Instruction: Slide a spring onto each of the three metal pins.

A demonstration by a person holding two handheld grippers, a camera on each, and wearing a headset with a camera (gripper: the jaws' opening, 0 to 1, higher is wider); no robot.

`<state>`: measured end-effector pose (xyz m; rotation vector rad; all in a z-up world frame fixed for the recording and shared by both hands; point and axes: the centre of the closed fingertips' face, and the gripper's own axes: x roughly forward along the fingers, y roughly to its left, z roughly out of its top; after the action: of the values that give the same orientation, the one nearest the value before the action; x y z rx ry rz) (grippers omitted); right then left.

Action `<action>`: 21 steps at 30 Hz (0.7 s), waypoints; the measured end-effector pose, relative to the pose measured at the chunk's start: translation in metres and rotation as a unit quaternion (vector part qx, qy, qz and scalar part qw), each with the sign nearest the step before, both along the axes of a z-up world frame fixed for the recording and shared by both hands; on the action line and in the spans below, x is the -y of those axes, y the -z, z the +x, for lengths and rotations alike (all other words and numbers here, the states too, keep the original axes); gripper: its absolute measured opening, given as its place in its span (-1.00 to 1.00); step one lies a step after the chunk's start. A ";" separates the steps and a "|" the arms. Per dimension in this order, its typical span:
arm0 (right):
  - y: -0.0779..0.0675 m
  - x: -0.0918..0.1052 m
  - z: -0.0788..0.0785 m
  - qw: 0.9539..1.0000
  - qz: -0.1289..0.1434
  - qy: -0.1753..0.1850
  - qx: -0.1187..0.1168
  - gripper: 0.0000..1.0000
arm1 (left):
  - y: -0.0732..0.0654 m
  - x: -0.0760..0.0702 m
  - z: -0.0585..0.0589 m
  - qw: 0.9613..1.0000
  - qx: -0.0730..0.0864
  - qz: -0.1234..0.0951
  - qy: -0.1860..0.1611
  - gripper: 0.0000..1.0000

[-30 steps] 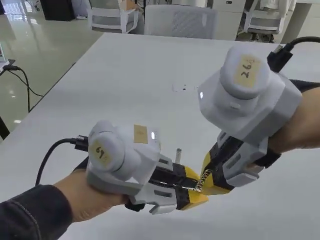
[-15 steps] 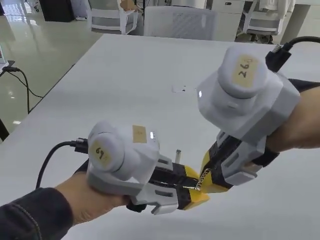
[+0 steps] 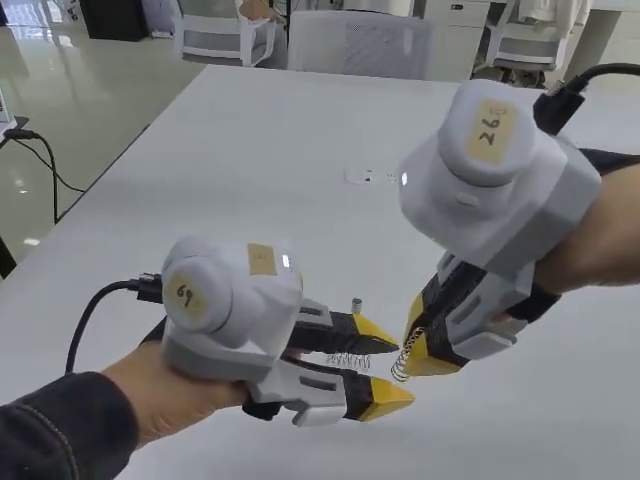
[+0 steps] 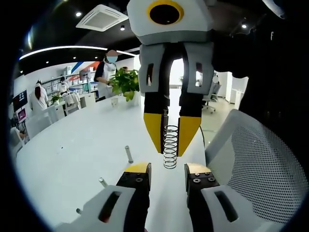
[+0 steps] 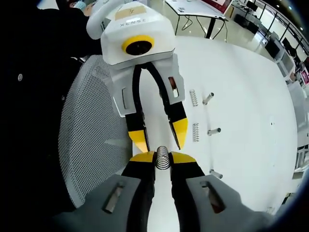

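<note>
A paper sticker (image 3: 190,293) on the L gripper (image 4: 167,169) was marked "69" by hand, and a second sticker (image 3: 490,128) on the R gripper (image 5: 162,157) was marked "26". The R jaws were pinched on a shiny wire spring (image 5: 162,158) — held in the air just in front of the L jaws, which were spread apart w/ nothing in them. Three thin round metal pins (image 5: 214,131) stood on the smooth white table (image 5: 251,111) — two more springs (image 5: 195,132) lay beside them.

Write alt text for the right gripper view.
The right gripper clamps a spring end-on, facing the open left gripper. On the white table beside them are two loose springs and three bare metal pins.
</note>
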<state>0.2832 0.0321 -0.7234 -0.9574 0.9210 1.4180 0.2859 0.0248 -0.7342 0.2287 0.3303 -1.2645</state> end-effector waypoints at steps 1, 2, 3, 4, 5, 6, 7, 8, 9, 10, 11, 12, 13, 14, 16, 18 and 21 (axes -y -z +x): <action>0.000 0.001 0.001 1.000 0.000 0.002 0.001 -0.75 | 0.000 -0.001 0.000 1.000 -0.001 0.000 0.000 -0.40; 0.000 0.001 0.001 1.000 0.000 0.003 0.001 -0.75 | 0.000 -0.003 0.000 1.000 -0.002 0.000 0.000 -0.35; 0.000 0.002 0.002 1.000 0.000 0.004 0.001 -0.75 | 0.001 -0.005 0.000 1.000 -0.004 0.001 0.000 -0.32; 0.000 0.003 0.003 1.000 0.000 0.006 0.002 -0.75 | 0.001 -0.006 0.000 1.000 -0.005 0.001 0.000 -0.28; 0.000 0.003 0.003 1.000 -0.001 0.007 0.002 -0.75 | 0.001 -0.009 0.000 1.000 -0.007 -0.002 -0.002 -0.25; 0.000 0.004 0.004 1.000 -0.001 0.008 0.002 -0.74 | 0.001 -0.011 0.001 1.000 -0.008 -0.002 -0.003 -0.23; -0.001 0.004 0.004 1.000 -0.001 0.009 0.002 -0.74 | 0.001 -0.013 0.001 1.000 -0.008 -0.002 -0.004 -0.20; -0.001 0.004 0.004 1.000 -0.001 0.011 0.002 -0.74 | 0.002 -0.016 0.001 1.000 -0.009 -0.002 -0.007 -0.18; -0.001 0.004 0.004 1.000 -0.001 0.011 0.003 -0.74 | 0.002 -0.018 0.002 1.000 -0.010 -0.002 -0.010 -0.16; -0.001 0.005 0.004 1.000 -0.001 0.012 0.004 -0.74 | 0.003 -0.020 0.002 1.000 -0.011 -0.002 -0.012 -0.15; -0.001 0.005 0.005 1.000 -0.002 0.013 0.006 -0.74 | 0.003 -0.023 0.003 1.000 -0.012 -0.001 -0.015 -0.14; -0.001 0.006 0.006 1.000 -0.004 0.013 0.007 -0.74 | 0.003 -0.025 0.003 1.000 -0.012 -0.001 -0.017 -0.13; -0.001 0.007 0.006 1.000 -0.005 0.014 0.009 -0.74 | 0.003 -0.027 0.004 1.000 -0.012 -0.001 -0.019 -0.11; -0.001 0.007 0.006 1.000 -0.005 0.015 0.008 -0.74 | 0.003 -0.029 0.004 1.000 -0.012 -0.002 -0.022 -0.08; -0.001 0.008 0.007 1.000 -0.006 0.016 0.008 -0.74 | 0.003 -0.033 0.005 1.000 -0.013 -0.005 -0.028 -0.03; -0.002 0.009 0.007 1.000 -0.006 0.017 0.009 -0.74 | 0.004 -0.038 0.007 0.999 -0.013 -0.004 -0.035 -0.01; -0.002 0.011 0.010 1.000 -0.006 0.020 0.011 -0.74 | 0.005 -0.045 0.009 0.999 -0.014 -0.005 -0.044 0.01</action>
<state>0.2930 0.0214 -0.7213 -0.9575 0.9293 1.3677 0.2945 0.0695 -0.7390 0.1864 0.3557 -1.1829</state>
